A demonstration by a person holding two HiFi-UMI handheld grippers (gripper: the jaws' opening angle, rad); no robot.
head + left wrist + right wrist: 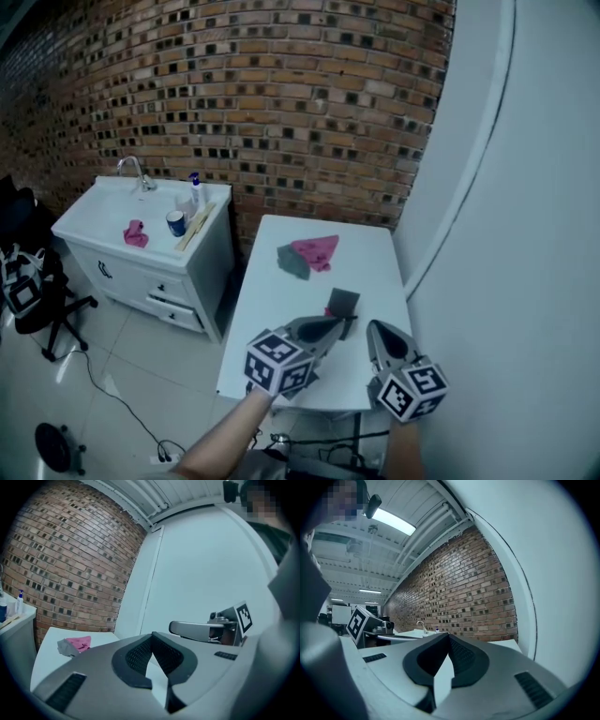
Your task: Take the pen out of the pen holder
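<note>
A small dark square box [343, 301], apparently the pen holder, stands on the white table [281, 309] near its front. No pen can be made out in it. My left gripper [345, 322] is level over the table's front part, its tip just in front of the box, jaws shut with nothing between them. The right gripper [373, 326] hovers to the right of the box, also shut and empty. In the left gripper view the left gripper's [152, 636] jaws meet at the tip, with the right gripper [187, 629] beside. In the right gripper view the right gripper's [449, 637] jaws also meet.
A pink cloth [317, 251] and a grey cloth [292, 262] lie at the table's far end. A white sink cabinet [141, 234] with faucet, bottle and cup stands to the left. A white wall [506, 234] runs along the right, brick wall behind. A chair [37, 291] and cables sit on the floor.
</note>
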